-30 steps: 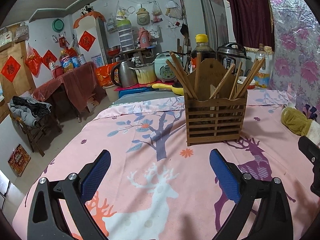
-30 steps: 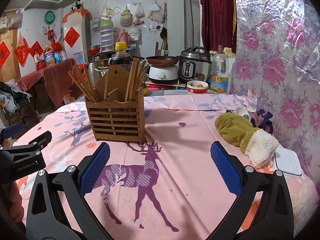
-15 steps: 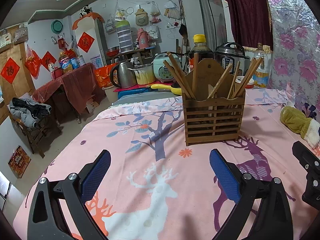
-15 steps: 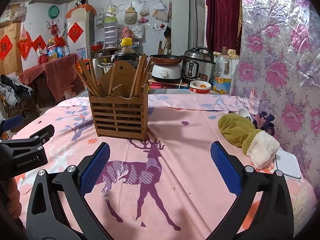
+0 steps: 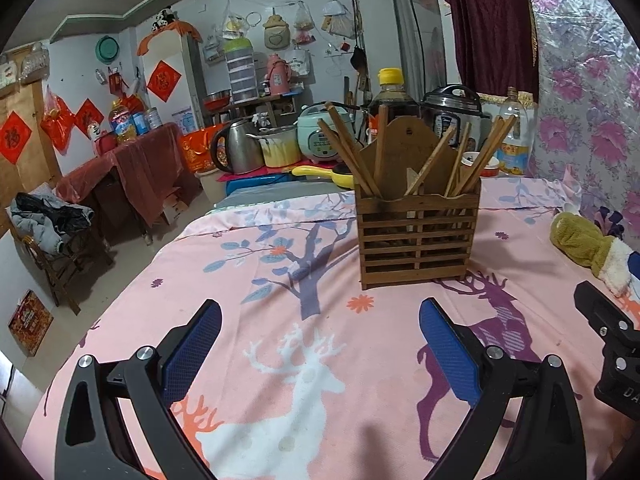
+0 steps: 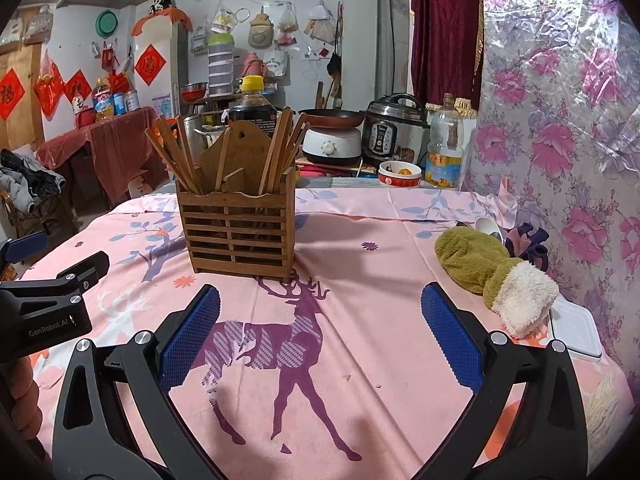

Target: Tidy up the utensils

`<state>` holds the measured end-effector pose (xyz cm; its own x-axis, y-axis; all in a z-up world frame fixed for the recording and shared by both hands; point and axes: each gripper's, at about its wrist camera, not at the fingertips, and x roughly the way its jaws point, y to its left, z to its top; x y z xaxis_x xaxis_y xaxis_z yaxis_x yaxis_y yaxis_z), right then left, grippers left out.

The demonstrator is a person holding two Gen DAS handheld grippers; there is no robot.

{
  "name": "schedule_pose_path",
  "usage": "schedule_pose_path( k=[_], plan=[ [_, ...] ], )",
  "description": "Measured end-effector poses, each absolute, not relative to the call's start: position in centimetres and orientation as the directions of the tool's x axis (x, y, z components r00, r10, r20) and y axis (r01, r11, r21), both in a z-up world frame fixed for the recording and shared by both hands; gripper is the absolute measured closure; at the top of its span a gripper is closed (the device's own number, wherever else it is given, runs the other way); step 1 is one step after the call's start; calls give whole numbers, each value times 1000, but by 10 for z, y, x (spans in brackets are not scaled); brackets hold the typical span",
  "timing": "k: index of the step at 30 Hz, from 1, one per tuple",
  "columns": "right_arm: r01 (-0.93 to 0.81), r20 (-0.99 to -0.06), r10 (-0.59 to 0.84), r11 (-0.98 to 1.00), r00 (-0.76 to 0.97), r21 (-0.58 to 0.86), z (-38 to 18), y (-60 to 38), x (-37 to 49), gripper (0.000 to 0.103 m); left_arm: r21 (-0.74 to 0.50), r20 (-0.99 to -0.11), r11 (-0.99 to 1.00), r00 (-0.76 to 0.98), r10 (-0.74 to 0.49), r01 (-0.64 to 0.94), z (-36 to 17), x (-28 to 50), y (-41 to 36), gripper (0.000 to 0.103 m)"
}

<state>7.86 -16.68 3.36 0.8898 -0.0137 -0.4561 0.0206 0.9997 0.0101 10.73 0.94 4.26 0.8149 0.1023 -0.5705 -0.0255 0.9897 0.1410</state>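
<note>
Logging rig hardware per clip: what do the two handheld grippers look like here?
Both match: the left gripper and the right gripper have black angular frames with silver screws and blue textured pads on the fingers. The left gripper's body shows white GenRobot.AI lettering in the right wrist view.

chopsticks (image 6: 276, 152) in holder (image 6: 238, 228) | holder on table (image 6: 380, 360) — mitten (image 6: 492, 272) right | cookers (image 6: 394, 132) behind
</note>
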Motion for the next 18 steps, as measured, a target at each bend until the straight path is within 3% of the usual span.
schedule_pose_path(
  k=[18],
  plan=[
    [25,-455,-17,1000,891,13,34,-170,78,6,153,-570,987,812,124,-44,41,110,10,6]
  ],
)
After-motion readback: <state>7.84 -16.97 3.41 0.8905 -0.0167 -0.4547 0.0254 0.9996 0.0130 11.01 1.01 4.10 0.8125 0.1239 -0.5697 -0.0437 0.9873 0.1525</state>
